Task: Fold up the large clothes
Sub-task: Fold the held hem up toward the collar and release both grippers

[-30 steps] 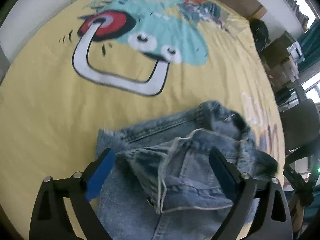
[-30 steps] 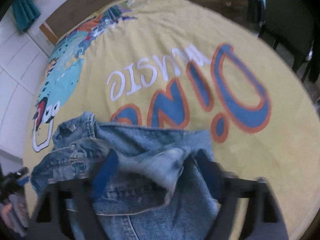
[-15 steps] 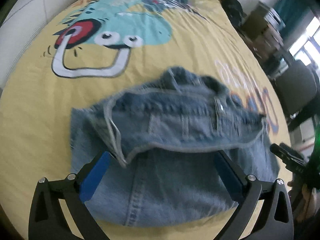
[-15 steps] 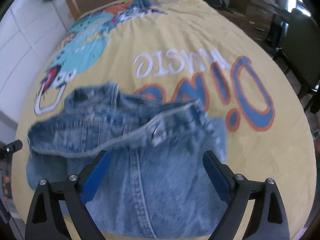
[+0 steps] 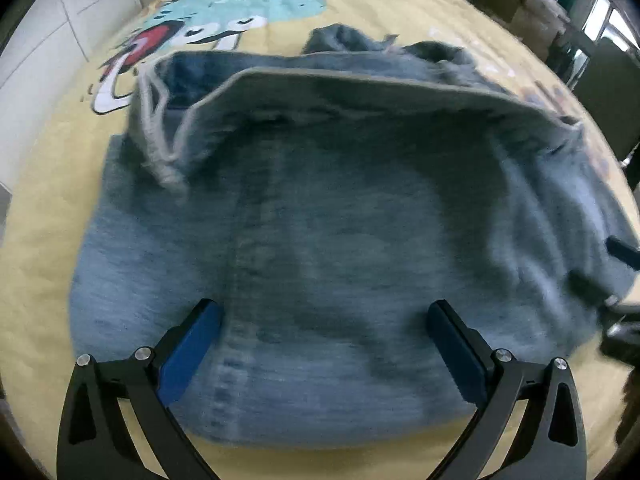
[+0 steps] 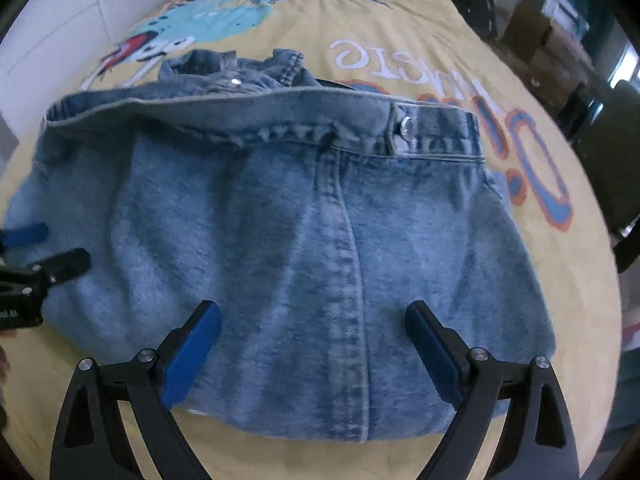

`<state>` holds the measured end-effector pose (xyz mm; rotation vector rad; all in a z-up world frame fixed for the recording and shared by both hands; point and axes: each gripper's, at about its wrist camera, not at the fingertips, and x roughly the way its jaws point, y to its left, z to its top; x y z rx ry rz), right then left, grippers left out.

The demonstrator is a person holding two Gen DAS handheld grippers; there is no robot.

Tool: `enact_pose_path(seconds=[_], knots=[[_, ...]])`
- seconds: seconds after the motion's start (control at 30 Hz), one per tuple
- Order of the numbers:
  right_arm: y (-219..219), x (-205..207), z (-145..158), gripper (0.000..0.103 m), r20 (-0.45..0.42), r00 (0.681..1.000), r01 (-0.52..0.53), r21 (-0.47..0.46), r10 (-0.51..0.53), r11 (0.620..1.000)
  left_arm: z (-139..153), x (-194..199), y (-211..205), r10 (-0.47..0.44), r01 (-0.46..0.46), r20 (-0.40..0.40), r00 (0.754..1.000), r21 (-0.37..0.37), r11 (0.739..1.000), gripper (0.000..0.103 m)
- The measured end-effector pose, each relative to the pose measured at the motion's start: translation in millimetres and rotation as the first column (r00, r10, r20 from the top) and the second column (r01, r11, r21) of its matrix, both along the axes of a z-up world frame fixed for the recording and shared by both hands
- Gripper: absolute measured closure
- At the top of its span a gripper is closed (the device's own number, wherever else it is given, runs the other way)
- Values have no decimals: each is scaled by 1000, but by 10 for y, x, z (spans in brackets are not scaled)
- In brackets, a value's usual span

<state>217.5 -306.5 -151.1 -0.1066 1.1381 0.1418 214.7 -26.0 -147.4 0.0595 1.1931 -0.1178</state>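
Now the denim jacket (image 6: 304,240) is lying folded over on the yellow bedspread (image 6: 420,20), its buttoned hem band (image 6: 404,130) doubled back across the far edge. Both the left claw (image 5: 322,350) and the right claw (image 6: 312,350) are being held spread apart above the near fold, gripping nothing, likely so the bundle can be judged before another fold.
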Motion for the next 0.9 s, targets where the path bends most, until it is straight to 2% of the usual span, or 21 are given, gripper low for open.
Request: enact_pose_path(seconds=[0.03, 0.07, 0.17, 0.37, 0.5, 0.63, 0.73, 0.9], knots=[[-89, 10, -18, 8, -2, 1000, 23, 24, -23, 999, -11, 8, 97, 22, -22, -1, 1000, -5, 1000, 1], [-187, 24, -41, 2, -10, 999, 48, 50, -48, 998, -22, 13, 172, 39, -39, 0, 999, -6, 999, 1], [-458, 32, -105, 1, -22, 995, 98, 60, -96, 993, -5, 27, 414, 64, -64, 4, 998, -35, 997, 1], [-697, 65, 59, 1, -17, 990, 143, 126, -142, 982, 222, 3, 407, 17, -16, 14, 1000, -91, 996, 1], [-587, 207, 221, 1, -9, 992, 123, 145, -123, 982, 413, 113, 234, 8, -2, 39, 999, -142, 990, 1], [-312, 307, 319, 1, 7, 998, 68, 116, -69, 991, 446, 367, 6, -13, 19, 59, 998, -101, 995, 1], [-81, 349, 309, 1, 15, 999, 38, 110, -40, 993, 316, 473, -56, -3, 9, 52, 999, -120, 993, 1], [87, 445, 57, 1, -10, 999, 41, 77, -41, 996, -33, 523, 156, 59, -58, 4, 998, -57, 997, 1]])
